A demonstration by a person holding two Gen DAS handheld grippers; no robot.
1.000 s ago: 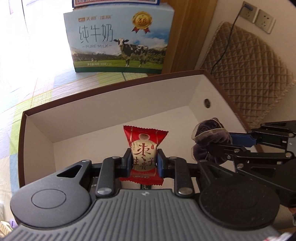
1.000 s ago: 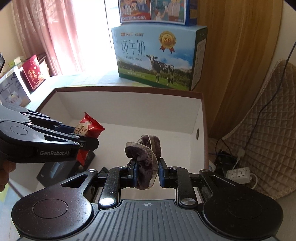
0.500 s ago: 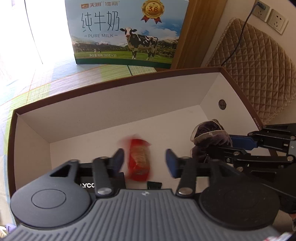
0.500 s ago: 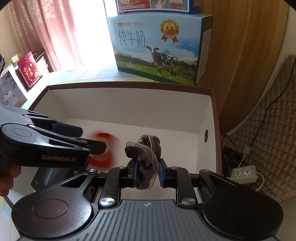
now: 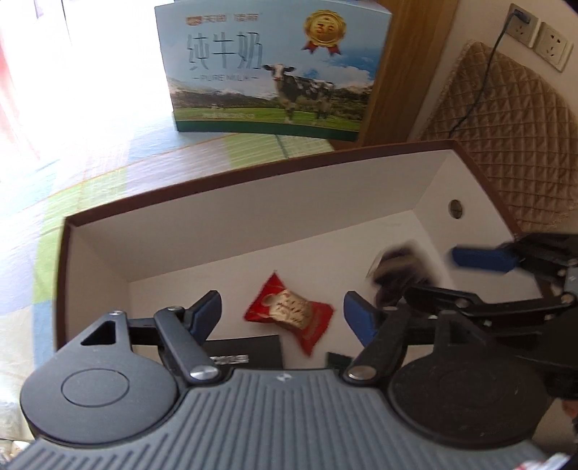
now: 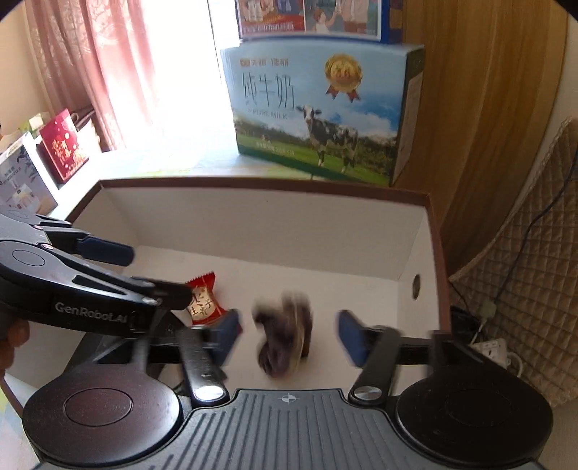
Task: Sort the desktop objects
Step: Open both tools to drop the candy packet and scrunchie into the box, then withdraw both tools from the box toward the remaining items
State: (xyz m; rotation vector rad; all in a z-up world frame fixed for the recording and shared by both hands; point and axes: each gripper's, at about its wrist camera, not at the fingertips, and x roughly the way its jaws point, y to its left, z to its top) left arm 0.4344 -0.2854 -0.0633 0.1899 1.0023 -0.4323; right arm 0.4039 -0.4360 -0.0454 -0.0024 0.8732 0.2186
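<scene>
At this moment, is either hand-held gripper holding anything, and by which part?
Nothing is held. The left hand-held gripper is open above the red snack packet in the box; the right hand-held gripper is open, the blurred dark scrunchie loose between its fingers.

Bright daylight floods through a pink curtain (image 6: 97, 72) at the far left. A wooden panel (image 6: 480, 108) stands at the far right, beside a quilted tan cushion (image 5: 505, 144) leaning under white wall sockets (image 5: 538, 32).
</scene>
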